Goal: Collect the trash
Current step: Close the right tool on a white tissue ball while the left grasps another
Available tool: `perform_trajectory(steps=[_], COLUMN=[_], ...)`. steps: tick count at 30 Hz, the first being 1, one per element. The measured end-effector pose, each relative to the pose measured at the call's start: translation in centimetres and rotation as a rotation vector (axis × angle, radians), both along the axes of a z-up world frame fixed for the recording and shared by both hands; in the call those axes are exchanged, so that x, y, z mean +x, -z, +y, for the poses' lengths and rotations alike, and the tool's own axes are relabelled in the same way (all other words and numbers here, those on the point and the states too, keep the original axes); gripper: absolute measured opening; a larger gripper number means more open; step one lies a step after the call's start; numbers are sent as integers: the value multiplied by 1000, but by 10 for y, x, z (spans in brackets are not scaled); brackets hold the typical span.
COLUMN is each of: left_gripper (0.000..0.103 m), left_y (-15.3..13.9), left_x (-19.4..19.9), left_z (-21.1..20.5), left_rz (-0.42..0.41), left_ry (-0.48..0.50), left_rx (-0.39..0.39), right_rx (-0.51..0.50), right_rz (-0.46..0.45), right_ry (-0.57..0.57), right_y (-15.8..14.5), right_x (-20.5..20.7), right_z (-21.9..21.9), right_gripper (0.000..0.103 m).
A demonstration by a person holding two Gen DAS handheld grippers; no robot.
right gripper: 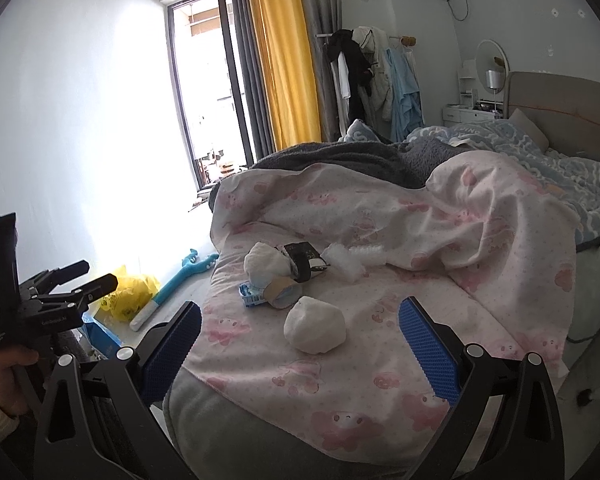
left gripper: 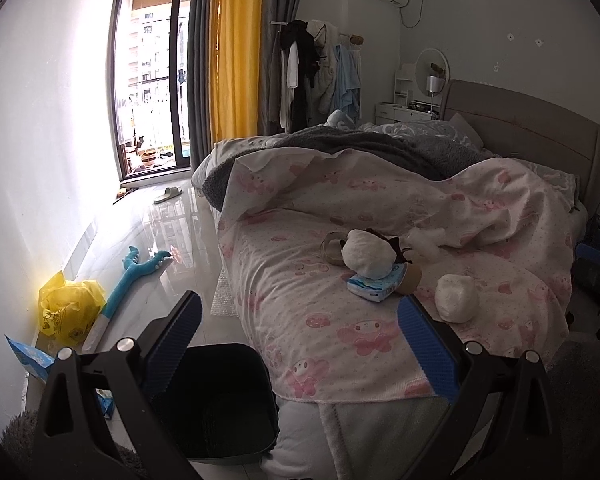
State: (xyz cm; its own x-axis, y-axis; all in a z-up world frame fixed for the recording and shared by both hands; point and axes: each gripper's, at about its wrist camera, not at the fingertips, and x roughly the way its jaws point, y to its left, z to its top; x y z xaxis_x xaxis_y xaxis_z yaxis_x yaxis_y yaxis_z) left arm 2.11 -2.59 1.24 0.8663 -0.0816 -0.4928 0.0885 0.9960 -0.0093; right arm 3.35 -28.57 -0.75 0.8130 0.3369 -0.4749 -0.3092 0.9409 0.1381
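Observation:
Trash lies on the pink patterned bed cover [left gripper: 340,336]: a white crumpled ball [left gripper: 457,298] [right gripper: 315,329] nearest me, a bigger white wad [left gripper: 367,254] [right gripper: 266,261], a blue tissue pack [left gripper: 376,283] [right gripper: 252,294], a brown tape roll [right gripper: 285,294] [left gripper: 332,249], a dark wrapper [right gripper: 302,263] and a clear plastic piece [right gripper: 350,258] [left gripper: 422,242]. A black bin [left gripper: 216,396] stands on the floor by the bed's corner, under my left gripper [left gripper: 300,336], which is open and empty. My right gripper [right gripper: 300,344] is open too, just short of the near white ball.
A yellow plastic bag [left gripper: 66,308] [right gripper: 130,292], a blue plush toy [left gripper: 134,276] [right gripper: 188,268] and a blue carton [left gripper: 30,358] lie on the glossy floor by the white wall. A slipper [left gripper: 168,195] sits near the balcony door. A grey blanket [left gripper: 360,148] covers the bed's far part.

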Motion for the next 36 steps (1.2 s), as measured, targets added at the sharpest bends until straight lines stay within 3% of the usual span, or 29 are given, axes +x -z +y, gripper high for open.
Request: perform_trajectory(steps=[6, 17, 22, 26, 36], left_gripper=[100, 99, 99, 98, 98], left_y=[-2, 6, 15, 23, 40], left_x=[16, 68, 90, 108, 145], left_z=[-19, -25, -26, -28, -34], left_rz=[-3, 72, 109, 135, 165], left_ry=[75, 113, 161, 219, 298], left_rx=[10, -22, -45, -60, -101], right_rx=[-16, -2, 1, 8, -15], right_rz=[81, 176, 215, 241, 314], right_ry=[-20, -69, -86, -90, -122], right_y=[23, 63, 78, 88, 105], right_x=[27, 85, 102, 113, 125], right_z=[9, 19, 21, 19, 22], right_gripper=[100, 100, 87, 85, 68])
